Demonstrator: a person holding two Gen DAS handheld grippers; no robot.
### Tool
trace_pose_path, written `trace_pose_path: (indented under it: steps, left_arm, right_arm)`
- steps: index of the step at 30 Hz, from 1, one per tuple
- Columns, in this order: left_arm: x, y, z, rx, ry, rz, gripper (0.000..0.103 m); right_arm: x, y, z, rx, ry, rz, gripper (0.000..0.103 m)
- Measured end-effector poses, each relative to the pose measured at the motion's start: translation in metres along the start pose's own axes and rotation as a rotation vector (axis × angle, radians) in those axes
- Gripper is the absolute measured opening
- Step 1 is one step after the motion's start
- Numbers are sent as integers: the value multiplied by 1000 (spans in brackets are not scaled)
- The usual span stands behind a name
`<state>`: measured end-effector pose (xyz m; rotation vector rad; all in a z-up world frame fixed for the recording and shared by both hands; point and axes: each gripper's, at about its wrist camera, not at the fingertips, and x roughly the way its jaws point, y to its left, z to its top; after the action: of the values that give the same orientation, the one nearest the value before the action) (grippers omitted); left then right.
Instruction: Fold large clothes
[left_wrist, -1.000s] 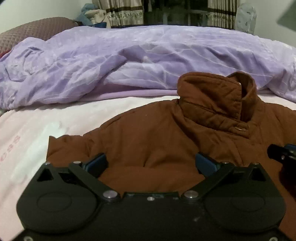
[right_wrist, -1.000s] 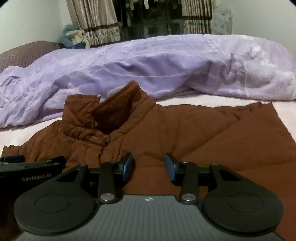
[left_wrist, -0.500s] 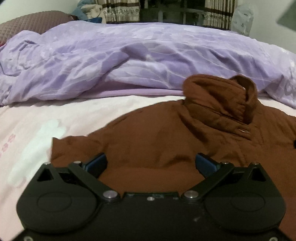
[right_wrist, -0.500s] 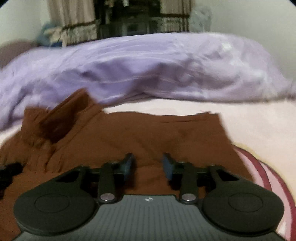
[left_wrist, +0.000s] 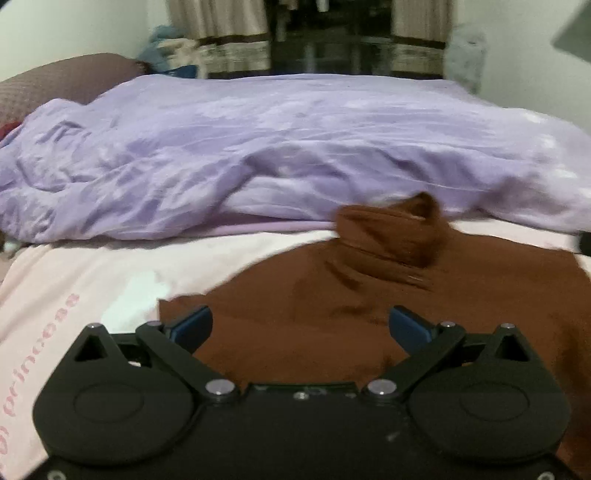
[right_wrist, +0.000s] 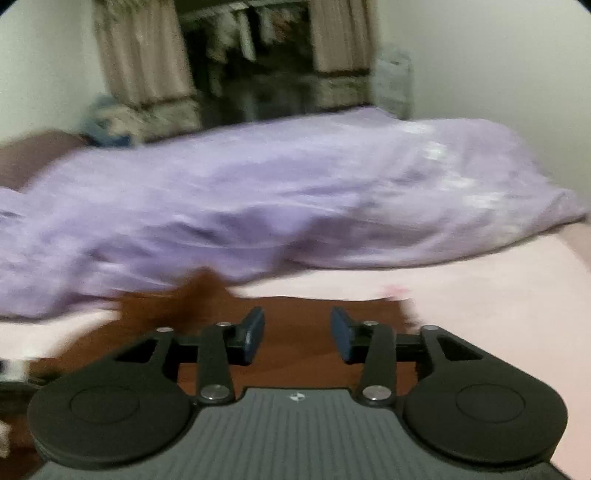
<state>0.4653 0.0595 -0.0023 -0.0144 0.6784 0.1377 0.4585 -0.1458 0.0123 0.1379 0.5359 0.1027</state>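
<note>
The brown jacket (left_wrist: 332, 306) was seen spread flat on the pink sheet (left_wrist: 92, 280), its collar (left_wrist: 391, 229) lying ahead of the left gripper (left_wrist: 301, 328) and off toward its right jaw, hard against the heaped purple duvet (left_wrist: 258, 147). The left gripper's jaws were held wide apart, with nothing pinched; only cloth was seen beyond and below them.

The right gripper (right_wrist: 297, 334) was likewise released. Its jaws had just been opening, and no fabric was caught between the pads, though blur softened the view. From that side the collar (right_wrist: 199, 291) lay ahead and toward the left jaw.

The garment's long axis was judged to run across both grippers, from one side to the other. Neither hand was clearly nearer; each seemed placed over its own half.
</note>
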Motion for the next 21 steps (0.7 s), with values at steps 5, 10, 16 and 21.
trace_pose_path:
  steps: [5,10,16,21]
  left_arm:
    - [-4,-7,-33,-35,69,-65,102]
    - [19,-12,-62,-5,90,-25,103]
    - [23,-17,-71,72,67,13,103]
    - [18,-3,-73,77,58,2,102]
  right_arm:
    - [-22,53,-51,-94,-21,54,50]
    - [-4,63,-81,-77,70,164,47]
    - [17,55,-97,-53,133,159,46]
    - [8,47,-103,-143,104,61,43]
